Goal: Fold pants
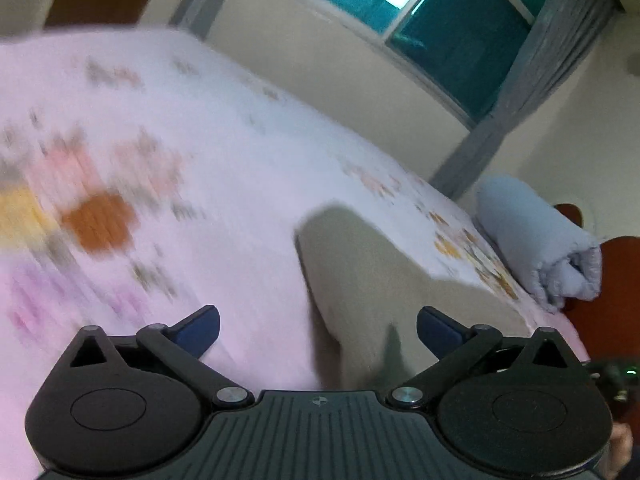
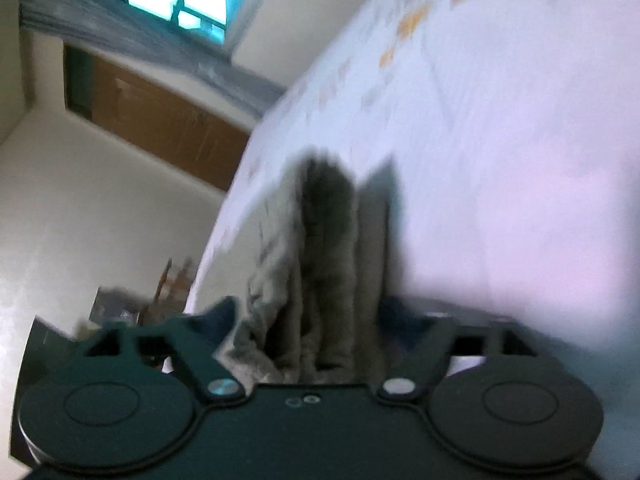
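Observation:
The grey-beige pants point(image 1: 360, 264) lie on the pink floral bedsheet point(image 1: 200, 140), just ahead and right of centre of my left gripper point(image 1: 318, 326). The left gripper is open and empty, its blue fingertips point(image 1: 200, 330) wide apart above the sheet. In the right wrist view the pants point(image 2: 320, 272) hang bunched in folds between the fingers of my right gripper point(image 2: 312, 320), which is partly closed around the cloth. Both views are blurred by motion.
A rolled light-blue blanket point(image 1: 536, 240) lies at the bed's far right end beside a brown headboard point(image 1: 612, 280). A window with grey curtains point(image 1: 520, 80) is behind the bed. A brown door point(image 2: 160, 120) and floor clutter point(image 2: 160, 288) show left of the bed.

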Demonstrator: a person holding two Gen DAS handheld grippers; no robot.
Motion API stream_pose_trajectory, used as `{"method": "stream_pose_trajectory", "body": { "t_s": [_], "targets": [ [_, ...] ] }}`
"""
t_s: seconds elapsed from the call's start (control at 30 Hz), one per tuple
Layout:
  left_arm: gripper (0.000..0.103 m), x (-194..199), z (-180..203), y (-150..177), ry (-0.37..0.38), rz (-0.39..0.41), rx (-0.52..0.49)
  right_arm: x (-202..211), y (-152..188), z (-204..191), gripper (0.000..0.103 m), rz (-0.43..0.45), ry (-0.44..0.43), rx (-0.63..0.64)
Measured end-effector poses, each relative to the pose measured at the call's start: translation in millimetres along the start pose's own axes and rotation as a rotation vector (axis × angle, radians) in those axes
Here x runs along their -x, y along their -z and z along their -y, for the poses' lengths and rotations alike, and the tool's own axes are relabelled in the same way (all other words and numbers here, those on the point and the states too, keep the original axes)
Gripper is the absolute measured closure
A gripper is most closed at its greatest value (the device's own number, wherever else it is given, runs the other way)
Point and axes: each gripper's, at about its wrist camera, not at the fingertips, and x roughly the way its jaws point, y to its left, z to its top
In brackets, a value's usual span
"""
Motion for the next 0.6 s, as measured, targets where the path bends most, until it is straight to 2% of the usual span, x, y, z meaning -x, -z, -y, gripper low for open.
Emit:
{"method": "stream_pose_trajectory", "body": {
  "t_s": [0.03,0.1,0.17,0.27,0.37,0.43,0.5,0.6],
  "targets": [
    [0.000,1.2,-0.4,-5.9,0.002,0.003,0.023,12.0,-3.1,0.5,0.007,0.050,0.004,-0.014],
    [0.000,0.2,0.9,-14.5,0.003,0.011,0.053,32.4,-7.7,-1.9,0.005,0.140,0.043,-0.035],
    [0.000,-6.0,11.9,-15.1,-0.023,0.018,0.048,39.1,-10.6,-11.3,0.012,0.167,0.024,-0.016],
    [0.000,-19.7,12.7,-10.7,-0.058,-0.020,0.043,24.8,-14.5,-39.6,0.014,0.140,-0.082,0.047],
    [0.000,-37.9,16.3,-1.4,-0.142,-0.070,0.039,-5.6,-19.5,-52.0,0.014,0.080,-0.142,0.031],
    [0.000,-50.3,10.6,11.0,-0.179,-0.117,0.046,-26.1,-20.6,-44.0,0.015,0.041,-0.123,-0.007],
    [0.000,-56.6,12.2,17.6,-0.196,-0.107,-0.002,-38.3,-18.2,-27.0,0.015,0.031,-0.072,-0.056],
    [0.000,-60.6,16.3,16.1,-0.208,-0.119,-0.029,-36.3,-18.1,-8.0,0.019,0.069,-0.126,-0.143]
  ]
}}
